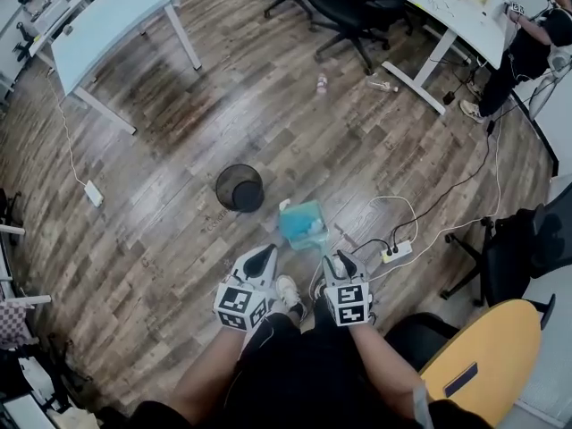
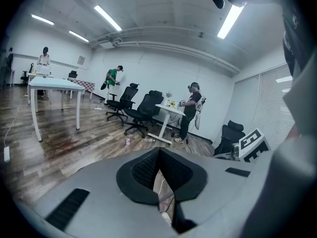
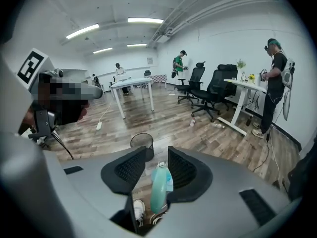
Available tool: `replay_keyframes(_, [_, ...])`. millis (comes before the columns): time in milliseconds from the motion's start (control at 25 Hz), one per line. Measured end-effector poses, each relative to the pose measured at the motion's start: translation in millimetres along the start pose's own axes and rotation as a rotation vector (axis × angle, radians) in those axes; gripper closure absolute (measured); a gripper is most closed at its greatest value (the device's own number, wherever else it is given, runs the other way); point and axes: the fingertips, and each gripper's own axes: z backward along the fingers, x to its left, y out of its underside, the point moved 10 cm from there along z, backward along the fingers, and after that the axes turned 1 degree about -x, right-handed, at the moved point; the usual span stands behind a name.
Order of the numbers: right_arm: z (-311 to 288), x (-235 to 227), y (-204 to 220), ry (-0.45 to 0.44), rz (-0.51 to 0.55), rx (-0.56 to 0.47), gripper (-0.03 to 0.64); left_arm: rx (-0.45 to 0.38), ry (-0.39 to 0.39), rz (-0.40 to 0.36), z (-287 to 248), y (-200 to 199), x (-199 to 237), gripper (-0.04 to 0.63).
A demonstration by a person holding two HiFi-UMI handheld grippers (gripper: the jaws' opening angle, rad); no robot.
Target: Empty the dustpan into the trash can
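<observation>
A teal dustpan (image 1: pixel 303 224) lies on the wooden floor just ahead of my feet, to the right of a black mesh trash can (image 1: pixel 239 188). In the right gripper view the dustpan's teal handle (image 3: pixel 159 191) stands between the jaws of my right gripper (image 3: pixel 156 165), close to the right pad, with floor showing in the gap on the left; the trash can (image 3: pixel 142 144) is just beyond. My right gripper (image 1: pixel 332 263) is open. My left gripper (image 1: pixel 264 257) hovers left of the dustpan; its tips (image 2: pixel 159 155) meet with nothing between them.
A white power strip (image 1: pixel 396 252) with cables lies right of the dustpan. Bottles (image 1: pixel 323 83) lie farther off. White tables (image 1: pixel 107 21), black office chairs (image 1: pixel 353 7) and a person at a desk (image 1: pixel 527 52) ring the room. A black chair (image 1: pixel 527 248) stands close on the right.
</observation>
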Motion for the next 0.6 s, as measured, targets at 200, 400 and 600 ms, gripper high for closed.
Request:
replay_keyframes(200, [-31, -3, 18, -0.011, -0.024, 0.113, 0.402, 0.006, -0.046, 0.012, 0, 7, 11, 0.583])
replay_keyframes(400, [-65, -5, 33, -0.004, -0.043, 0.203, 0.368, 0.030, -0.085, 0.038, 3, 20, 21, 0.583])
replay_keyframes(600, [-96, -9, 49, 0.008, -0.075, 0.286, 0.359, 0.061, -0.109, 0.054, 8, 34, 26, 0.583])
